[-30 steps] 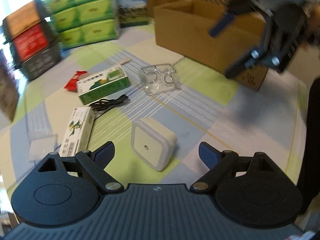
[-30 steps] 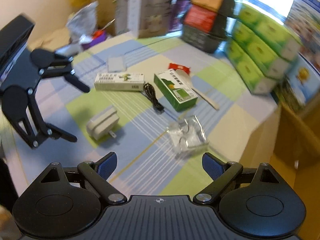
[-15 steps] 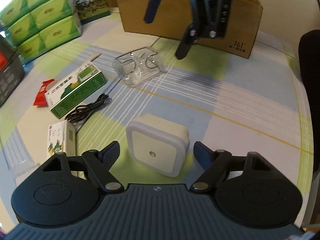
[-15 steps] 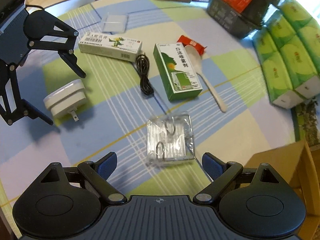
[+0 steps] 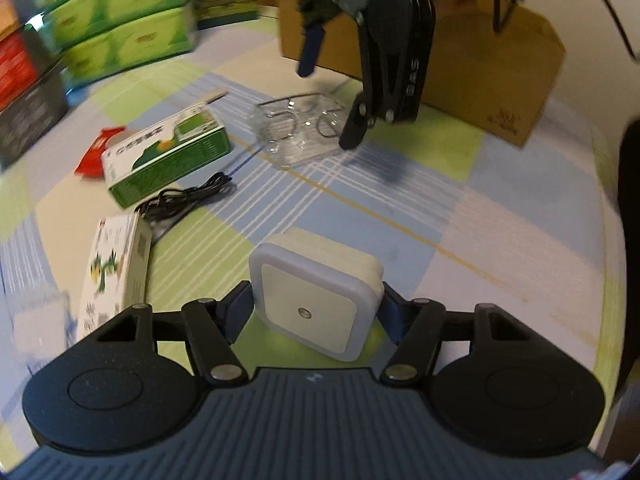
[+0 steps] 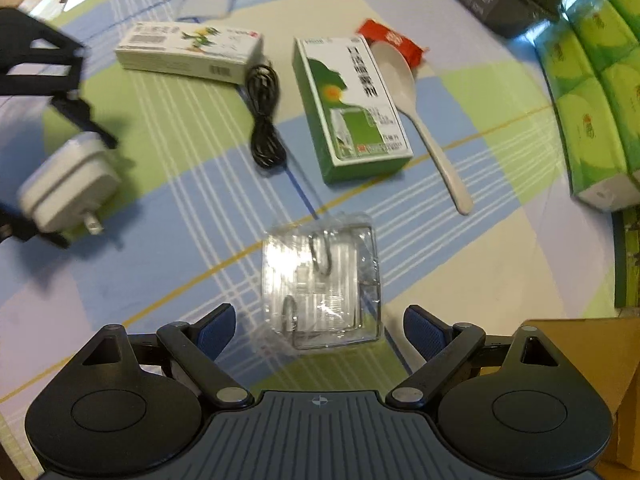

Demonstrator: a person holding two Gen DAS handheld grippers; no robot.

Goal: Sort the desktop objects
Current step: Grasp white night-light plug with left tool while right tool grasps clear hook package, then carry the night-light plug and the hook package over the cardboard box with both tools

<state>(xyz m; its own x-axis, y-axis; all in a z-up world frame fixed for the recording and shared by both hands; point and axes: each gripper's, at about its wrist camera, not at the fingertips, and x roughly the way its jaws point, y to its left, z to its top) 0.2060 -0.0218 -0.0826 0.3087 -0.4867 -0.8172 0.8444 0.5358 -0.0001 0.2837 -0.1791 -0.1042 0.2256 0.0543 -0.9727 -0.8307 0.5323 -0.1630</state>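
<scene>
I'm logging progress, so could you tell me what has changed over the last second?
The left gripper advanced and closed onto the night light. The right gripper came down, open, around the clear pack. Boxes, cable and spoon stayed put.

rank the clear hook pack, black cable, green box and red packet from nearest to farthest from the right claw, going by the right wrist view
1. Clear hook pack: right between the right claw fingers, which stand open around it.
2. Black cable: ahead, slightly left.
3. Green box: ahead, slightly right; its near end is about level with the cable's, so too close to call.
4. Red packet: farthest, beyond the box.
</scene>
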